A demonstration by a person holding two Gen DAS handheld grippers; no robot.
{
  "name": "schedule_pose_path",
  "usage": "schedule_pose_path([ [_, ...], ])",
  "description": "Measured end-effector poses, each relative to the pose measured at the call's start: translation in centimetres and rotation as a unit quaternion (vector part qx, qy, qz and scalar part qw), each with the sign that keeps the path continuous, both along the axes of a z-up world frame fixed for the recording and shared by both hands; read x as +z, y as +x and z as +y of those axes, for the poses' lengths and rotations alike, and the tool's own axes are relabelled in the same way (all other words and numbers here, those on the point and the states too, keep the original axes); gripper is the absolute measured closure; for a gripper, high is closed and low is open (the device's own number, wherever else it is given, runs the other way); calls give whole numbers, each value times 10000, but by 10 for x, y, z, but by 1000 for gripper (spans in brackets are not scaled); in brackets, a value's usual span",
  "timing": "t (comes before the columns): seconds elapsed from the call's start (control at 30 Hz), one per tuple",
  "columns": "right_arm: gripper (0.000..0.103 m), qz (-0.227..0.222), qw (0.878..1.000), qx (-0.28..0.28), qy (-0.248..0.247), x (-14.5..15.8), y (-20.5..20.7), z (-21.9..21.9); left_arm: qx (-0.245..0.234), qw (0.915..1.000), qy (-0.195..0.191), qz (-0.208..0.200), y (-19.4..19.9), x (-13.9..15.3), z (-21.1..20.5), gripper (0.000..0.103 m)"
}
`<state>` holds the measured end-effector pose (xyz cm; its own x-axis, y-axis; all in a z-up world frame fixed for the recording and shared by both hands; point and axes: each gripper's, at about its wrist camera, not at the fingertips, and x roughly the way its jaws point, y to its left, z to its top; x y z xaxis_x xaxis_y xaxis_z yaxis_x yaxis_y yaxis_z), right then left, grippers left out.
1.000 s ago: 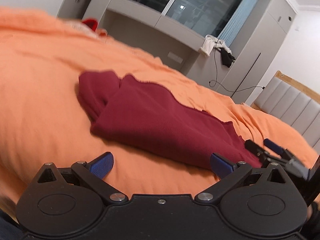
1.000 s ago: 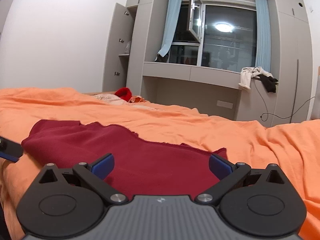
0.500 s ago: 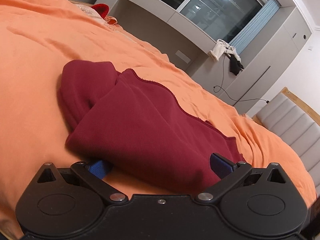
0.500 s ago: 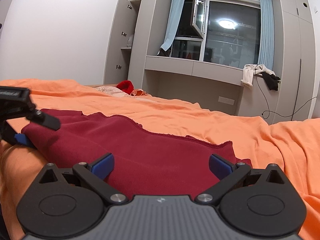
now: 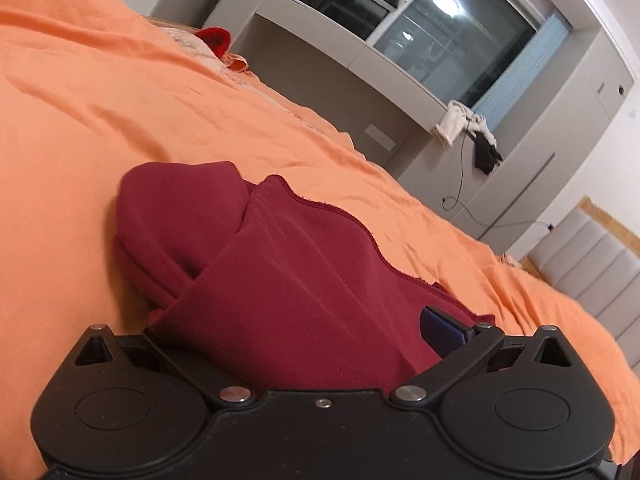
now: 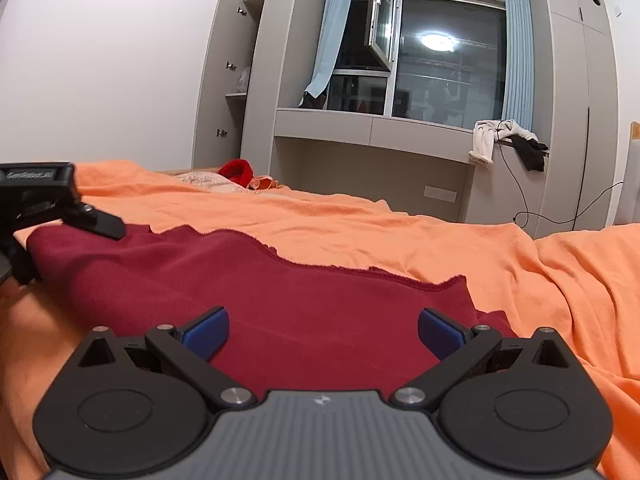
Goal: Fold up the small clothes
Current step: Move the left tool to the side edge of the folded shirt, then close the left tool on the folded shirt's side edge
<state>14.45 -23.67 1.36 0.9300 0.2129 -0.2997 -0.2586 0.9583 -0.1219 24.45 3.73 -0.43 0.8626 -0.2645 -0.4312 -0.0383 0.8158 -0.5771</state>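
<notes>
Lying on orange bedspread (image 6: 400,236), maroon garment (image 6: 280,300), both grippers' fingers (image 6: 438,332) spread, window (image 6: 448,64) beyond.

Left wrist view: tilted, low, pressed close over the dark red folded fleece garment (image 5: 288,280), facing the window wall. Right wrist view: level, equally low, just beside, facing likewise. Shared: garment, orange bedsheet (image 6: 400,232), grey window cabinetry (image 6: 372,128).

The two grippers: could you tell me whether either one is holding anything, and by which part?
Nothing is clamped. The left gripper has slid wide open around the dark red garment's near edge; the right gripper rests open over it.
</notes>
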Motion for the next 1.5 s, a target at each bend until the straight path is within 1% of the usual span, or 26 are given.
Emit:
schedule_pose_path([
  [0.13, 0, -23, 9999, 158, 1, 2, 4, 12, 180, 9997, -134, -104, -16, -3, 7, 1],
  [0.23, 0, -39, 9993, 185, -325, -2, 11, 26, 230, 9994, -243, -124, -20, -3, 12, 1],
  [0.3, 0, 148, 9984, 177, -522, -12, 18, 32, 262, 9991, -318, -99, -21, -5, 15, 1],
  [0.4, 0, 336, 9984, 207, -401, -22, 23, 31, 250, 9995, -176, -78, -21, -6, 11, 1],
  [0.53, 0, 410, 9986, 239, -215, -25, 24, 26, 190, 9997, 138, -50, -22, -5, 2, 1],
  [0.6, 0, 397, 9988, 229, -155, -27, 23, 25, 177, 9996, 204, -51, -22, -5, 1, 1],
  [0.8, 0, 281, 9993, 172, -191, -29, 18, 26, 171, 9996, 230, -51, -22, -6, 1, 1],
  [1.27, 0, 193, 9994, 95, -280, -28, 15, 29, 141, 9992, 373, -68, -24, -7, 0, 1],
  [1.4, 0, 65, 9995, 37, -312, -25, 8, 27, 139, 9992, 381, -66, -24, -7, 0, 1],
  [1.5, 0, -79, 9989, -76, -450, -25, 2, 29, 133, 9991, 388, -68, -24, -6, 1, 1],
])
